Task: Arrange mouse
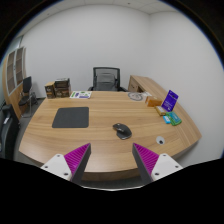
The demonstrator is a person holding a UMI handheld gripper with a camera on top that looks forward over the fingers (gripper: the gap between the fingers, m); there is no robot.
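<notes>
Gripper [112, 160] hovering, fingers spread wide, holding nothing; mouse [122, 130] lying on desk [100, 140] ahead, beside mouse pad [71, 117].

hand-held gripper [112, 160], two pale fingers [60, 167], striped magenta triangular pads [152, 157]
</notes>
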